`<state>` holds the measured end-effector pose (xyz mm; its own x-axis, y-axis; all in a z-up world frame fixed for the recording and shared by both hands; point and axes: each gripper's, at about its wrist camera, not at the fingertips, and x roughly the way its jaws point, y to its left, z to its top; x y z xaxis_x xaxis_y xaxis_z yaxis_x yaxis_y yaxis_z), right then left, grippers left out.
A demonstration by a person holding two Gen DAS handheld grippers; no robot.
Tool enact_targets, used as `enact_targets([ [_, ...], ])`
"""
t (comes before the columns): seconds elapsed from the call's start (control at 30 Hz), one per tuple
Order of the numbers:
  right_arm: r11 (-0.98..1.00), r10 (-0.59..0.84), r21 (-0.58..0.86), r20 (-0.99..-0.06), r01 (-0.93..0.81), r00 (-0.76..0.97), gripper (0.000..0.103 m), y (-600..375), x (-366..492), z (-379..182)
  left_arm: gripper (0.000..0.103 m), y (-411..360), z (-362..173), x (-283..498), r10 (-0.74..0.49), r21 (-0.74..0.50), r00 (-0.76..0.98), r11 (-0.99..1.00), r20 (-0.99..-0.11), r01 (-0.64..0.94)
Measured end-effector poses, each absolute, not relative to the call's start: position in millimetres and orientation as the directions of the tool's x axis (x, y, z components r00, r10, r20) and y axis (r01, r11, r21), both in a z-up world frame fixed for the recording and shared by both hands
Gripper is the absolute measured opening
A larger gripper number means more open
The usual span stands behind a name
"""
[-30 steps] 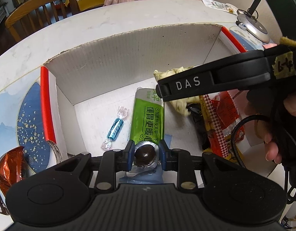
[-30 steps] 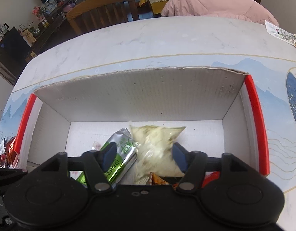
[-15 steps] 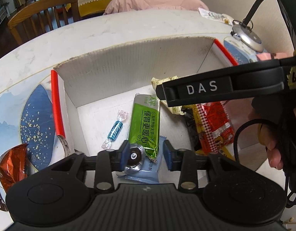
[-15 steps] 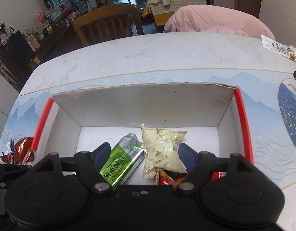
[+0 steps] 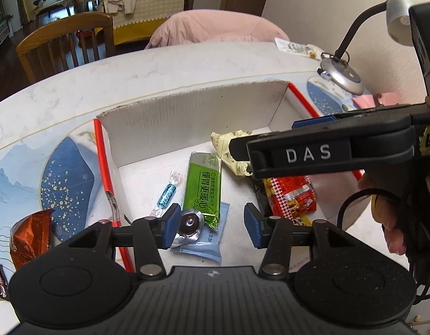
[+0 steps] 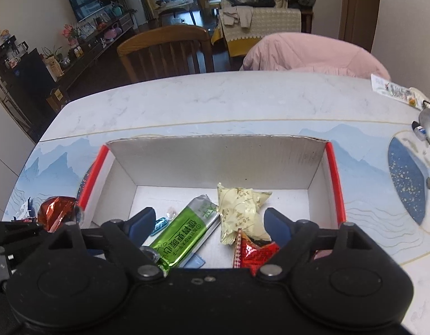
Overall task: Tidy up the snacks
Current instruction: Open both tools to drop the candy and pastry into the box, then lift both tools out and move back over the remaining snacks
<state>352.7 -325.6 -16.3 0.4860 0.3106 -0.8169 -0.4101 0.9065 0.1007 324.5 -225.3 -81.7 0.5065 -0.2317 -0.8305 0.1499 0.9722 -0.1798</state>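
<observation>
An open white cardboard box (image 5: 187, 117) with red edges sits on the table and holds snacks. In it lie a green bar (image 5: 203, 184), a cream packet (image 5: 229, 150), a red packet (image 5: 293, 195), a blue twist candy (image 5: 166, 195), a light blue packet (image 5: 203, 248) and a round foil-wrapped chocolate (image 5: 190, 223). My left gripper (image 5: 210, 229) is open above the box's near edge, the chocolate lying free by its left finger. My right gripper (image 6: 212, 224) is open and empty above the box (image 6: 215, 162), over the green bar (image 6: 184, 234) and cream packet (image 6: 240, 212).
An orange foil snack (image 5: 29, 237) lies on the table left of the box, also in the right wrist view (image 6: 57, 212). A desk lamp base (image 5: 340, 74) stands at the back right. A wooden chair (image 6: 164, 53) and a pink coat (image 6: 312, 53) are behind the table.
My left gripper opened and let the foil chocolate go into the box, then drew back and up. My right gripper also rose and pulled back from the box.
</observation>
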Motion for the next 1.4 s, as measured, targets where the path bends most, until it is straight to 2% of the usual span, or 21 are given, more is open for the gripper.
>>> enact_targets([
  [0.63,0.873,0.359,0.062,-0.754,-0.484,0.551,0.088,-297,283,21,0.055,-185,-42,264,-0.261,-0.182,0.602,0.965,-0.754,0.190],
  [0.7,0.868,0.368,0.063,-0.747,-0.493,0.553,0.088,-293,276,23,0.060,-177,-40,258,-0.260,-0.182,0.611,0.965,-0.747,0.189],
  [0.8,0.862,0.386,0.071,-0.734,-0.501,0.558,0.089,-286,268,28,0.061,-164,-37,249,-0.258,-0.184,0.624,0.966,-0.738,0.181],
  [0.93,0.860,0.410,0.092,-0.712,-0.502,0.570,0.099,-278,256,30,0.061,-145,-34,235,-0.250,-0.190,0.640,0.968,-0.726,0.163],
  [1.03,0.853,0.425,0.098,-0.700,-0.513,0.574,0.099,-268,248,31,0.064,-129,-32,225,-0.231,-0.186,0.658,0.973,-0.717,0.140],
  [1.13,0.845,0.444,0.109,-0.688,-0.523,0.574,0.100,-258,238,33,0.071,-112,-31,215,-0.211,-0.186,0.680,0.976,-0.702,0.111],
  [1.4,0.823,0.482,0.115,-0.659,-0.557,0.577,0.103,-226,216,31,0.073,-55,-34,198,-0.167,-0.219,0.701,0.976,-0.693,0.016],
])
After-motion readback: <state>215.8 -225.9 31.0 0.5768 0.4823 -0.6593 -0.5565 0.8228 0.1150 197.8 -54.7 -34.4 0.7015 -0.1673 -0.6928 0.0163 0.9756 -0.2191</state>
